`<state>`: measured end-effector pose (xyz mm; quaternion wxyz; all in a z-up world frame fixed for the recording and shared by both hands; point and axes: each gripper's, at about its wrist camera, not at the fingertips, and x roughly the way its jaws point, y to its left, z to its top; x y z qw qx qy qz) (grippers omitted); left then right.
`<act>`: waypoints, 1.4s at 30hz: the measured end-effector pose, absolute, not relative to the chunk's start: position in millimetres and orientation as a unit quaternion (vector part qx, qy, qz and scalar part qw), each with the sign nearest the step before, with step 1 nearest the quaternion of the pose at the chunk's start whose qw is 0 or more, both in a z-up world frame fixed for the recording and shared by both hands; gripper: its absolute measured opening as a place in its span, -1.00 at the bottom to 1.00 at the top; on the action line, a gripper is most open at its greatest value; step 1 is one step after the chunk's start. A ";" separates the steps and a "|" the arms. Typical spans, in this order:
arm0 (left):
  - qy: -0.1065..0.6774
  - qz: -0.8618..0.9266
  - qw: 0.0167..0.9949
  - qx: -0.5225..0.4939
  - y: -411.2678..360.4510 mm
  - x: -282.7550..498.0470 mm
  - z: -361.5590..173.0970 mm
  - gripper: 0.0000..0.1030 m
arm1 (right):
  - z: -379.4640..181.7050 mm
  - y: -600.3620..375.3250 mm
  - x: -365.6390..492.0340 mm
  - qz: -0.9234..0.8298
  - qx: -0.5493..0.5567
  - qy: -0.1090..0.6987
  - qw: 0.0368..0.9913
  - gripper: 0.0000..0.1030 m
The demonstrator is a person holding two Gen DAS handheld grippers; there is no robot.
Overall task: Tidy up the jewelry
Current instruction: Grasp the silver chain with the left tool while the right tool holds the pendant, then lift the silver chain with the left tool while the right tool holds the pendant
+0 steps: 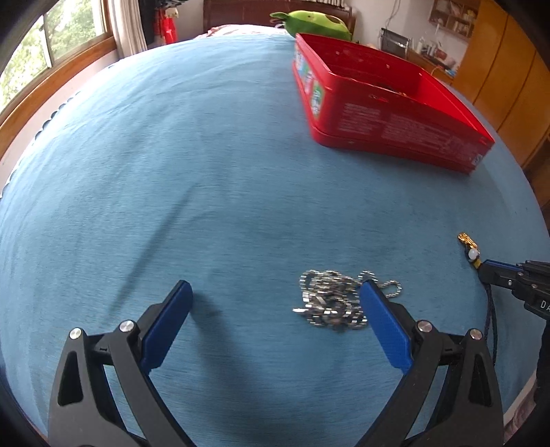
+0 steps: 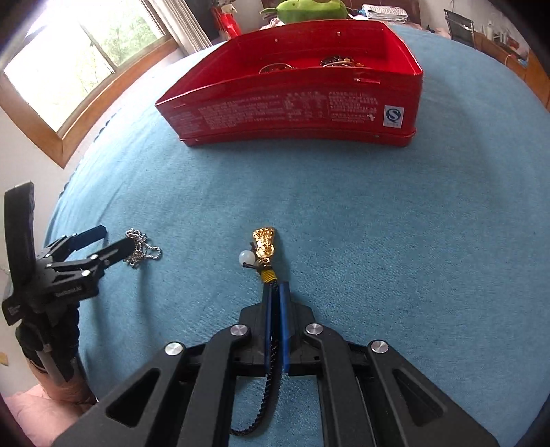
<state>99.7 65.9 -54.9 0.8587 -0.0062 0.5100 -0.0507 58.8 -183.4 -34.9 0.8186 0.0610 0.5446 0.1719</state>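
Observation:
A silver ball chain [image 1: 331, 299] lies in a heap on the blue cloth, by the right finger of my open, empty left gripper [image 1: 275, 292]; it also shows in the right wrist view [image 2: 142, 247]. My right gripper [image 2: 275, 292] is shut on the dark braided cord [image 2: 271, 364] of a pendant with a gold charm [image 2: 264, 242] and a white bead [image 2: 246, 258]; the charm rests on the cloth ahead of the fingertips. The pendant also shows in the left wrist view [image 1: 468, 246]. A red tin box [image 2: 292, 113] holding several jewelry pieces stands farther ahead.
A blue cloth [image 1: 206, 172] covers the table. The red tin [image 1: 388, 113] sits at the far right in the left wrist view. A green plush toy [image 1: 316, 22] lies behind it. A window [image 2: 79, 62] is at the left, wooden cabinets [image 1: 508, 79] at the right.

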 end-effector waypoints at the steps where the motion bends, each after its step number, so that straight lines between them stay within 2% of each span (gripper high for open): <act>1: 0.511 -0.051 0.858 -0.001 61.1 99.2 -56.0 0.88 | -33.0 -192.7 56.7 0.173 0.061 0.544 0.819 -0.92; 6: 0.514 -0.053 0.856 0.008 46.4 100.2 -59.4 0.89 | -33.5 -195.0 54.9 0.183 0.064 0.541 0.819 -0.92; 10: 0.518 -0.076 0.852 0.001 38.2 103.0 -59.8 0.83 | -33.6 -197.3 54.4 0.190 0.064 0.540 0.818 -0.92; 12: 0.517 -0.080 0.852 0.008 33.1 102.3 -57.4 0.42 | -32.9 -198.4 54.2 0.191 0.062 0.540 0.817 -0.92; 18: 0.524 -0.087 0.847 0.001 30.2 109.4 -52.2 -0.29 | -31.9 -196.3 57.4 0.196 0.061 0.541 0.815 -0.92; 20: 0.526 -0.092 0.846 -0.005 30.2 111.1 -52.2 -0.46 | -32.2 -196.9 57.9 0.196 0.063 0.542 0.815 -0.91; 30: 0.535 -0.122 0.835 -0.038 37.3 110.5 -51.9 -0.71 | -30.8 -194.0 64.3 0.194 0.065 0.551 0.809 -0.82; 34: 0.541 -0.139 0.827 -0.063 44.2 109.0 -51.0 -0.73 | -29.5 -189.5 68.6 0.196 0.062 0.554 0.807 -0.69; 42: 0.535 -0.148 0.829 -0.073 56.8 98.3 -42.0 -0.74 | -30.1 -184.3 71.3 0.193 0.059 0.557 0.806 -0.67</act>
